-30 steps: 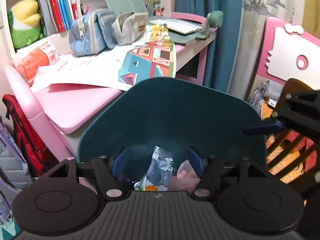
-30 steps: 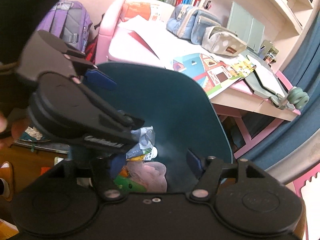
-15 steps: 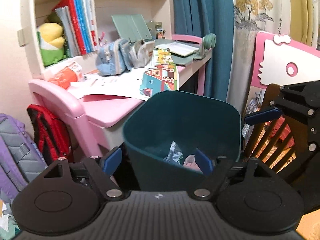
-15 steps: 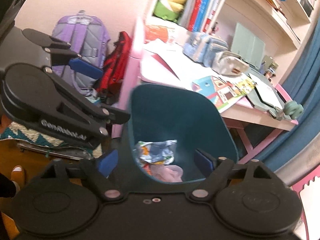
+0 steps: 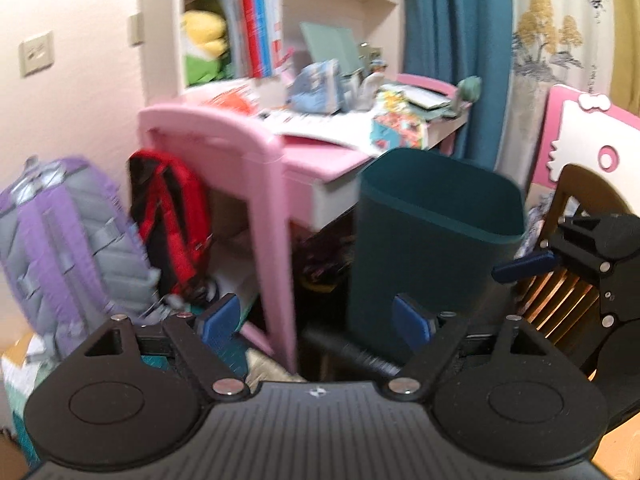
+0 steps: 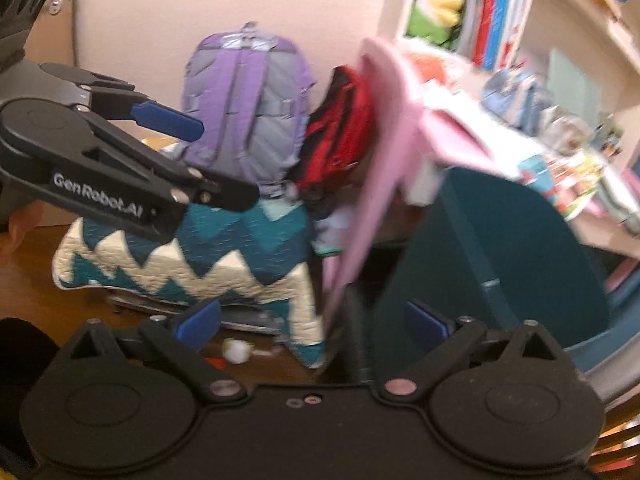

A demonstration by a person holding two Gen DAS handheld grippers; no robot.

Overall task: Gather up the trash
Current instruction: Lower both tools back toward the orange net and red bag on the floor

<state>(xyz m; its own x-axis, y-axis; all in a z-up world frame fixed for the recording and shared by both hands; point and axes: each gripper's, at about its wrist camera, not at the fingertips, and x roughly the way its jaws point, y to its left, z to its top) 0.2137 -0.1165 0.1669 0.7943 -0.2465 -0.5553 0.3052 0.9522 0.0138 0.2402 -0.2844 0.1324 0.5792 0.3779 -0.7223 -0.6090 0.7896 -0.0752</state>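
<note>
A dark teal trash bin (image 5: 432,240) stands on the floor by the pink desk; it also shows in the right wrist view (image 6: 512,248). Its contents are hidden from here. My left gripper (image 5: 316,320) is open and empty, set back from the bin and lower than its rim. My right gripper (image 6: 312,322) is open and empty, just left of the bin. The right gripper shows at the right edge of the left wrist view (image 5: 592,264); the left gripper crosses the upper left of the right wrist view (image 6: 120,152). A small white scrap (image 6: 238,350) lies on the floor.
A pink desk (image 5: 256,148) with papers and pencil cases stands behind the bin. A purple backpack (image 5: 68,232) and a red bag (image 5: 176,216) lean at its left. A zigzag quilted mat (image 6: 192,256) lies on the wooden floor. A wooden chair (image 5: 560,292) is at right.
Both grippers have pulled back and dropped from above the bin's mouth to beside it. The wrappers inside the bin have gone out of sight. Both views swung left.
</note>
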